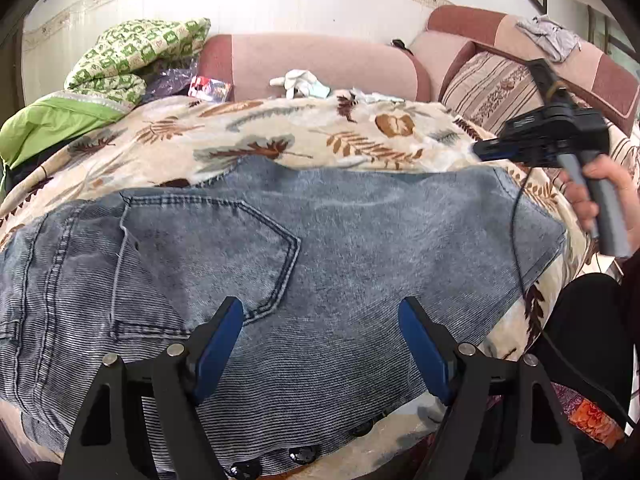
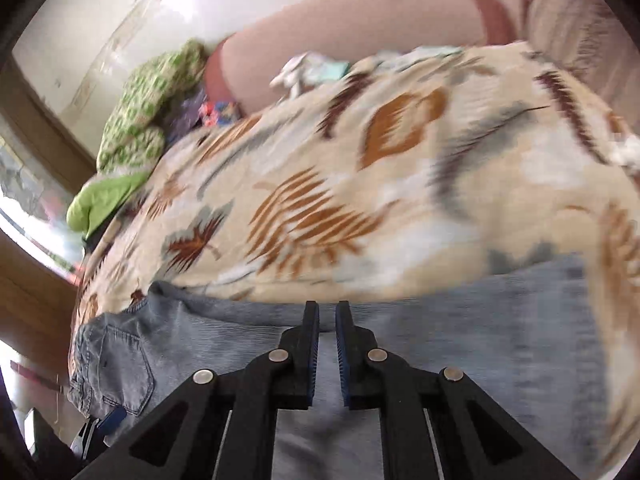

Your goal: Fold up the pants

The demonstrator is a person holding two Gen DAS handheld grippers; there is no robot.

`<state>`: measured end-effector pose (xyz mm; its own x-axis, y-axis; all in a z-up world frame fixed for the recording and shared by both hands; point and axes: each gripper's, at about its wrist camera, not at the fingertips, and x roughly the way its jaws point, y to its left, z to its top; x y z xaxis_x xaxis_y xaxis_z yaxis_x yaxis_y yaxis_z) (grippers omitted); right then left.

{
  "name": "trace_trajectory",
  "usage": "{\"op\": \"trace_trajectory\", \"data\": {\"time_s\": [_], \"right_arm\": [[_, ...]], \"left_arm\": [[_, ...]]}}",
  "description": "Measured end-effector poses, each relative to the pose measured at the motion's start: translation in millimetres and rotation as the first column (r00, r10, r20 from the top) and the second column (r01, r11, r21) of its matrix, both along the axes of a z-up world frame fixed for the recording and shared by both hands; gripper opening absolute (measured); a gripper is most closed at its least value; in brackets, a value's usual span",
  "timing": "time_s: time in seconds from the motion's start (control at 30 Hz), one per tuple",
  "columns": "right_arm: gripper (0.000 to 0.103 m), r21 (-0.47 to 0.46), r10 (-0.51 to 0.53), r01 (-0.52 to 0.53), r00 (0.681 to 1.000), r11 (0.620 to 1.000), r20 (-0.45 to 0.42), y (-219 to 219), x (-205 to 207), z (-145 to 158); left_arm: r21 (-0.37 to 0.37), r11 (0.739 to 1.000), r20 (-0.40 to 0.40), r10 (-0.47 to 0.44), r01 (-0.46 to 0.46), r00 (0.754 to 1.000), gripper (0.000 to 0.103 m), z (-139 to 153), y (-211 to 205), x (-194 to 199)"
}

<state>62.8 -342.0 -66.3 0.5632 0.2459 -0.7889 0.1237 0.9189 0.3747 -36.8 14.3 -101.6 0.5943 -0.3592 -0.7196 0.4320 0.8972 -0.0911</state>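
Note:
Light blue jeans (image 1: 360, 220) lie folded and flat on a leaf-patterned blanket (image 1: 320, 132), back pocket facing up on the left. My left gripper (image 1: 320, 306) hovers open just over the near part of the denim, with nothing between its blue pads. A person's hand (image 1: 592, 200) holds my right gripper (image 1: 486, 150) lifted above the jeans' right end. In the blurred right wrist view, the right gripper (image 2: 327, 308) is shut and empty, over the far edge of the jeans (image 2: 480, 340) where the blanket (image 2: 360, 180) begins.
A pink sofa back (image 1: 312, 60) runs behind the blanket, with a striped cushion (image 1: 492, 88) at the right. A green patterned quilt (image 1: 136, 52) is piled at the back left. A white glove (image 1: 300, 78) lies by the sofa back. A black cable (image 1: 520, 240) hangs across the jeans' right end.

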Motion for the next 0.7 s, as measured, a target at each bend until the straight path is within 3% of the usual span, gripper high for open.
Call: {"op": "trace_trajectory", "data": {"time_s": [0.07,0.17,0.27,0.33,0.47,0.53,0.6,0.7], "right_arm": [[0.014,-0.018,-0.045,0.044,0.998,0.999,-0.042,-31,-12,2],[0.014,-0.084,-0.091,0.079,0.983,0.993,-0.159,-59,-27,-13],[0.014,-0.096,-0.088,0.068,0.971,0.993,-0.221,-84,-56,-33],[0.014,-0.082,-0.062,0.049,0.985,0.995,-0.163,-90,-75,-35],[0.014,-0.121,-0.063,0.039,0.977,0.992,-0.204,-90,-85,-28],[0.016,-0.146,-0.048,0.017,0.976,0.989,-0.211,-80,-82,-22],[0.016,-0.113,0.0,-0.021,0.983,0.993,-0.182,-65,-78,-15],[0.016,-0.106,0.067,-0.084,0.985,0.991,-0.157,-32,-67,-12]], "left_arm": [[0.076,0.997,-0.016,0.012,-0.011,1.0,0.081,-10,-5,4],[0.084,0.996,0.002,0.008,-0.008,1.0,0.081,-9,-5,0],[0.073,0.997,-0.002,0.017,-0.016,1.0,0.081,-10,-3,1],[0.051,0.998,0.001,0.034,-0.034,0.999,0.081,-7,1,3],[-0.015,0.997,0.002,0.081,-0.081,0.997,0.081,-1,12,6],[-0.039,0.995,-0.017,0.092,-0.093,0.996,0.081,-1,15,8],[-0.061,0.993,-0.037,0.096,-0.098,0.995,0.081,-2,18,10],[-0.044,0.995,-0.033,0.091,-0.093,0.995,0.085,-5,15,10]]}}
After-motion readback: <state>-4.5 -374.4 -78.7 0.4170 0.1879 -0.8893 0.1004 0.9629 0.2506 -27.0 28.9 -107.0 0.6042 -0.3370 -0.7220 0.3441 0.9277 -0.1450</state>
